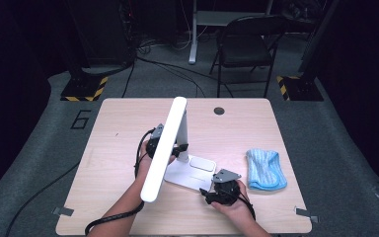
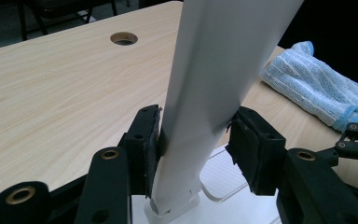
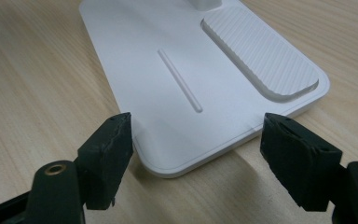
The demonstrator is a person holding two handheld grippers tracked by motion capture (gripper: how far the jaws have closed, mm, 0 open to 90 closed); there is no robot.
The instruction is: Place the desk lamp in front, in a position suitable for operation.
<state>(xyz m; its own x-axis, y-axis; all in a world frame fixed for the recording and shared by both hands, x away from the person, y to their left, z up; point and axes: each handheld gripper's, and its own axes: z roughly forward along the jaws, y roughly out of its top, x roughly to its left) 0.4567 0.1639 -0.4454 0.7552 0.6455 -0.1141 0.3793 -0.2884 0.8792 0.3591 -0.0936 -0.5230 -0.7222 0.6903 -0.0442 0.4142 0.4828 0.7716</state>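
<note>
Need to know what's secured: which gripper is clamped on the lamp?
The left gripper, pads against the lamp's upright arm; the right gripper gapes open before the base.

My table (image 1: 113, 118) is pale wood with a round cable hole (image 1: 219, 110) near its far edge. The white lamp base (image 1: 190, 174) sits flat near the middle, with a ribbed pad set into its top. A folded blue cloth (image 1: 265, 169) lies to its right, well apart from it.
</note>
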